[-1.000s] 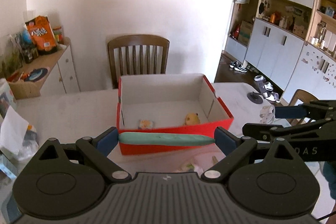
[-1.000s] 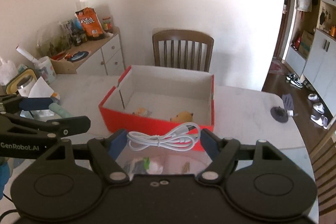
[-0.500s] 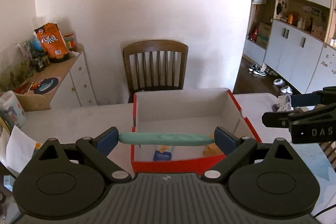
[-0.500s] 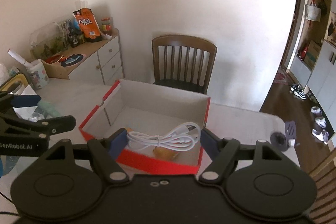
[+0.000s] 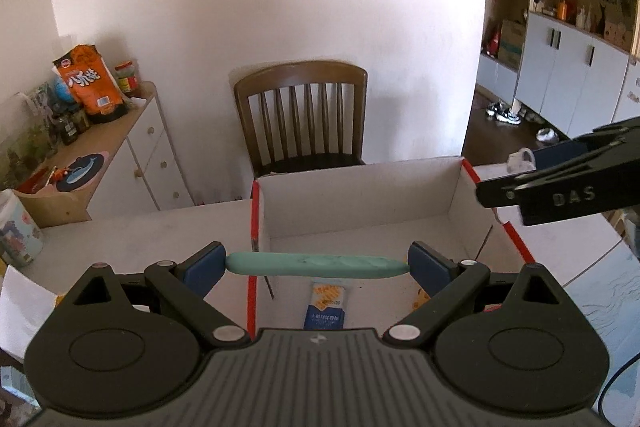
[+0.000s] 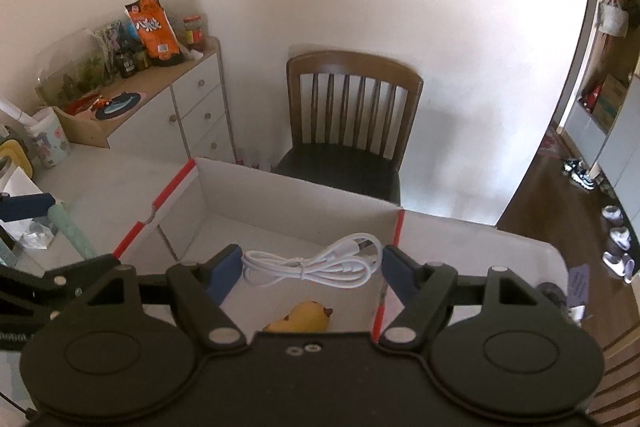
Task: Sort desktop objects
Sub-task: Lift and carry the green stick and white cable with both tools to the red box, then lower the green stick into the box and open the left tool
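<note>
1. Left gripper [image 5: 317, 264]: the blue pads are clamped on the two ends of a teal pen-shaped object [image 5: 316, 265]. It is a smooth, matte, slender rod tapering at both tips, held level across the jaws above the near left corner of the box.
2. Right gripper [image 6: 312, 264]: the jaws stand about half apart, closed on a white cable [image 6: 310, 263]. It is a coiled, bundled cord with a plug end toward the right pad, suspended over the box interior.
3. Box [image 5: 360, 187]: open-topped cardboard, red outside, white inside, resting on the pale table [image 5: 140, 231].
4. Box contents: a blue-and-orange packet [image 5: 327, 305] lies flat on the floor; a yellow toy [image 6: 302, 317] lies beneath the cable.
5. Surroundings: a wooden chair [image 5: 302, 115] stands behind the table; a white cabinet [image 5: 140, 147] with an orange snack bag [image 5: 90, 83] stands to the left.
</note>
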